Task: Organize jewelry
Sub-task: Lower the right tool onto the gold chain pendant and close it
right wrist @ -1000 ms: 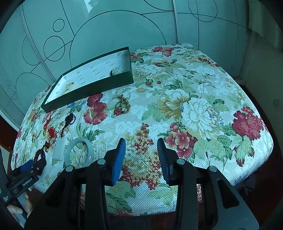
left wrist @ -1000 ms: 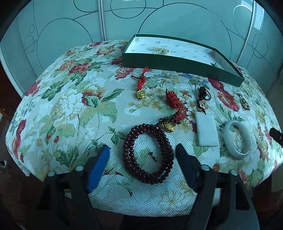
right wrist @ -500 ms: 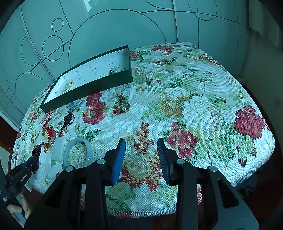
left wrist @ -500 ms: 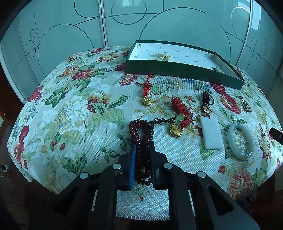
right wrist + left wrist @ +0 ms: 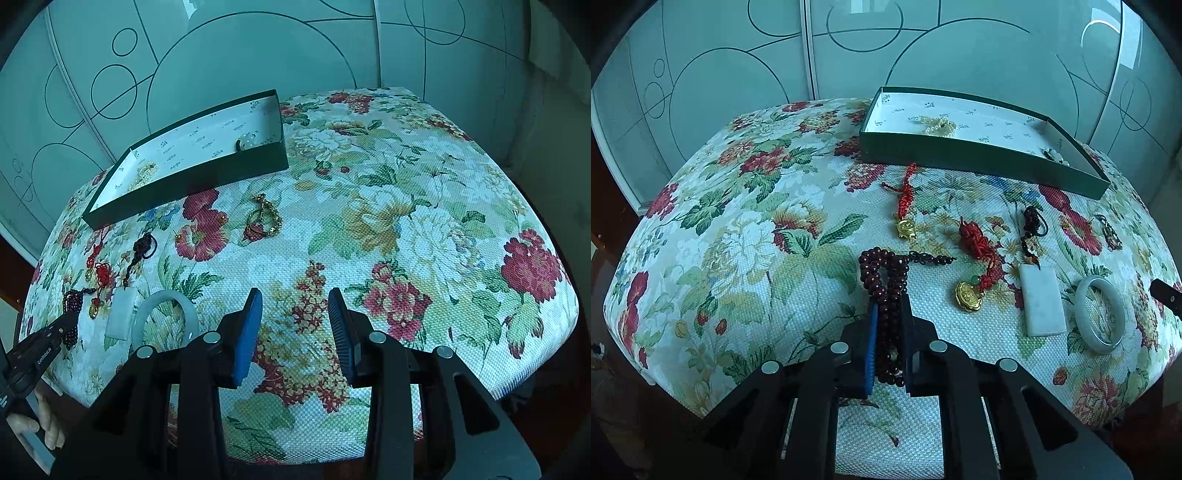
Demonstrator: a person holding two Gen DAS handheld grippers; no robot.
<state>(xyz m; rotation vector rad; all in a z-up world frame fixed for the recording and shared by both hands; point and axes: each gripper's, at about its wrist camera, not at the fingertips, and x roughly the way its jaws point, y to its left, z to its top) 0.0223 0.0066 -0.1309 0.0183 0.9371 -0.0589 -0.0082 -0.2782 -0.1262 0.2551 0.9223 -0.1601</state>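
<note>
left gripper clamped on beads. right gripper apart, idle. box at 1 o'clock holds two pieces; bangle, pendant, charms still out.

Your right gripper hangs with its jaws apart over the floral cloth, nothing between them. Left of it lies the pale bangle; beyond sits the green box, the gold chain just before it.
</note>
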